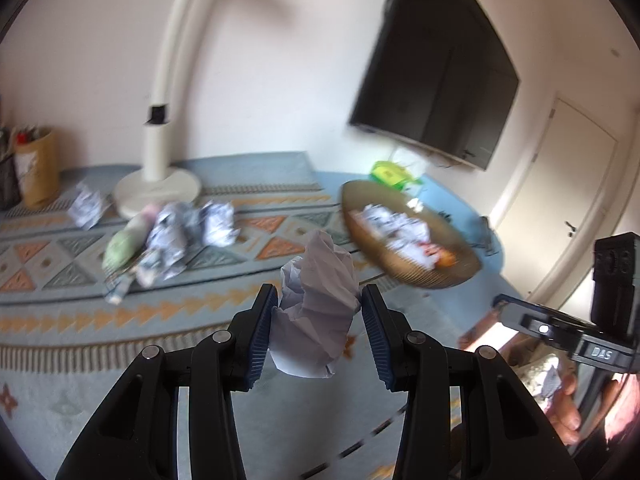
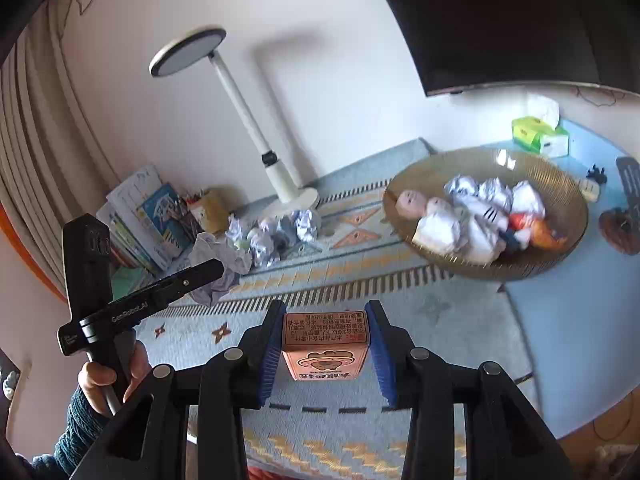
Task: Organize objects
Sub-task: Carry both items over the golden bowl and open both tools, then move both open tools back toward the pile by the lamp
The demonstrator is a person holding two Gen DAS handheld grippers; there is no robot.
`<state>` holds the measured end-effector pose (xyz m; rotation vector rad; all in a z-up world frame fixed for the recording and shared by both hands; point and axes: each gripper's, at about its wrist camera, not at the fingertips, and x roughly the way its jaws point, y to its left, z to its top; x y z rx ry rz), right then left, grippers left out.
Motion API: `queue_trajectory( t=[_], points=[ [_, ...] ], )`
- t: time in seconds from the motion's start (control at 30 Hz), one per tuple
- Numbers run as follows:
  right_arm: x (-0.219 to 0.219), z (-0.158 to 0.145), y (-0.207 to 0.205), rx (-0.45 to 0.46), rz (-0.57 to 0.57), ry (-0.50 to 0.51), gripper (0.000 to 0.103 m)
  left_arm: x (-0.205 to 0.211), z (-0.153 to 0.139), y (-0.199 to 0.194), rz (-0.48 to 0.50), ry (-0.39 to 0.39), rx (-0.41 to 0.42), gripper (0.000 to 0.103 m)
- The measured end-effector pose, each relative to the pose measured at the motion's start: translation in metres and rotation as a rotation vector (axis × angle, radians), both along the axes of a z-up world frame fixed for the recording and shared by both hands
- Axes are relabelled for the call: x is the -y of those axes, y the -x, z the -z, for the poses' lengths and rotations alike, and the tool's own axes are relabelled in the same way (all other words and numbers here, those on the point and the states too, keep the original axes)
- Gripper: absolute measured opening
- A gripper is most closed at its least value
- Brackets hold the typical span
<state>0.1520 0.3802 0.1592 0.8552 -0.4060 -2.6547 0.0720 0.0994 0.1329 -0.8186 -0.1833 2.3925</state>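
Note:
My left gripper (image 1: 320, 300) is shut on a crumpled white paper ball (image 1: 316, 312), held above the patterned cloth; it also shows in the right wrist view (image 2: 218, 260). My right gripper (image 2: 325, 312) is shut on a small orange box (image 2: 323, 344) with a bear picture. A brown woven basket (image 2: 560, 184) at the right holds several paper balls (image 2: 496, 194), a doll (image 2: 416, 202) and an orange item; it also shows in the left wrist view (image 1: 360, 200). Several loose paper balls (image 1: 192, 228) lie on the cloth by the lamp base.
A white desk lamp (image 2: 288, 192) stands at the back. Books (image 2: 148, 208) and a pencil holder (image 2: 210, 208) stand at the back left. A green tissue box (image 2: 540, 136) sits behind the basket under a dark wall screen (image 2: 520, 20). A pale green item (image 1: 120, 248) lies by the papers.

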Motion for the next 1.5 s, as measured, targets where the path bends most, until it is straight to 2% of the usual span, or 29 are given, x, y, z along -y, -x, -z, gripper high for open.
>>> queue_trajectory(
  t=[0.13, 0.23, 0.33, 0.4, 0.43, 0.47, 0.5, 0.57, 0.63, 0.7, 0.77, 0.87, 0.93, 0.97, 1.03, 1.1, 1.17, 1.2, 1.23, 1.27, 1.3, 1.33, 1.4, 1.43, 1.5],
  points=[
    [-0.025, -0.031, 0.008, -0.064, 0.065, 0.011, 0.04, -0.04, -0.03, 0.014, 0.104, -0.057, -0.026, 0.041],
    [-0.049, -0.055, 0.023, -0.103, 0.163, 0.008, 0.04, -0.078, -0.052, 0.032, 0.165, -0.058, -0.056, 0.041],
    [-0.077, -0.072, 0.047, -0.144, 0.284, 0.008, 0.04, -0.119, -0.062, 0.057, 0.207, -0.048, -0.073, 0.041],
    [-0.087, -0.074, 0.07, -0.167, 0.361, -0.039, 0.04, -0.143, -0.061, 0.076, 0.228, -0.058, -0.08, 0.044],
    [-0.088, -0.069, 0.083, -0.165, 0.385, -0.092, 0.042, -0.152, -0.057, 0.086, 0.225, -0.069, -0.085, 0.05],
    [-0.09, -0.062, 0.096, -0.128, 0.4, -0.143, 0.047, -0.161, -0.05, 0.098, 0.22, -0.069, -0.061, 0.08],
    [-0.094, -0.048, 0.111, -0.044, 0.409, -0.168, 0.064, -0.168, -0.04, 0.11, 0.212, -0.061, -0.017, 0.103],
    [-0.105, -0.026, 0.114, 0.024, 0.389, -0.093, 0.067, -0.168, -0.021, 0.12, 0.19, -0.058, 0.041, 0.102],
    [-0.106, -0.013, 0.102, 0.016, 0.352, -0.063, 0.067, -0.156, -0.004, 0.12, 0.18, -0.052, 0.086, 0.102],
    [-0.094, -0.008, 0.091, 0.012, 0.358, -0.138, 0.067, -0.13, 0.003, 0.111, 0.142, -0.073, 0.09, 0.102],
    [-0.08, -0.008, 0.086, 0.009, 0.315, -0.148, 0.068, -0.095, 0.005, 0.096, 0.079, -0.099, 0.082, 0.102],
    [-0.04, -0.021, 0.077, -0.024, 0.184, -0.122, 0.068, -0.042, 0.003, 0.08, -0.019, -0.114, 0.052, 0.102],
    [0.003, -0.031, 0.072, -0.062, 0.1, -0.146, 0.069, -0.002, 0.001, 0.065, -0.113, -0.103, 0.019, 0.102],
    [0.019, -0.033, 0.07, -0.076, 0.072, -0.16, 0.073, 0.018, 0.001, 0.059, -0.166, -0.096, 0.013, 0.102],
    [0.056, -0.027, 0.069, -0.098, 0.044, -0.184, 0.103, 0.057, 0.007, 0.051, -0.269, -0.081, 0.024, 0.102],
    [0.084, -0.008, 0.075, -0.092, 0.021, -0.201, 0.103, 0.089, 0.025, 0.047, -0.379, -0.033, 0.023, 0.102],
    [0.113, 0.03, 0.093, -0.033, -0.003, -0.239, 0.103, 0.107, 0.046, 0.049, -0.441, 0.016, 0.049, 0.102],
    [0.122, 0.048, 0.101, -0.008, -0.001, -0.265, 0.099, 0.114, 0.057, 0.05, -0.431, 0.017, 0.067, 0.102],
    [0.131, 0.069, 0.11, 0.014, -0.003, -0.298, 0.091, 0.119, 0.065, 0.05, -0.417, -0.003, 0.078, 0.102],
    [0.137, 0.085, 0.116, 0.043, 0.005, -0.312, 0.088, 0.122, 0.07, 0.048, -0.419, -0.014, 0.079, 0.102],
    [0.142, 0.099, 0.122, 0.097, 0.021, -0.349, 0.084, 0.121, 0.074, 0.046, -0.426, -0.011, 0.063, 0.102],
    [0.146, 0.102, 0.126, 0.111, 0.022, -0.394, 0.078, 0.119, 0.079, 0.044, -0.439, 0.004, 0.034, 0.102],
    [0.155, 0.102, 0.123, 0.055, 0.011, -0.453, 0.081, 0.116, 0.08, 0.044, -0.475, 0.061, 0.041, 0.102],
    [0.159, 0.103, 0.121, 0.052, 0.004, -0.471, 0.09, 0.114, 0.077, 0.041, -0.461, 0.071, 0.013, 0.102],
    [0.166, 0.104, 0.121, 0.044, 0.006, -0.519, 0.098, 0.111, 0.077, 0.04, -0.459, 0.092, -0.001, 0.102]
  ],
)
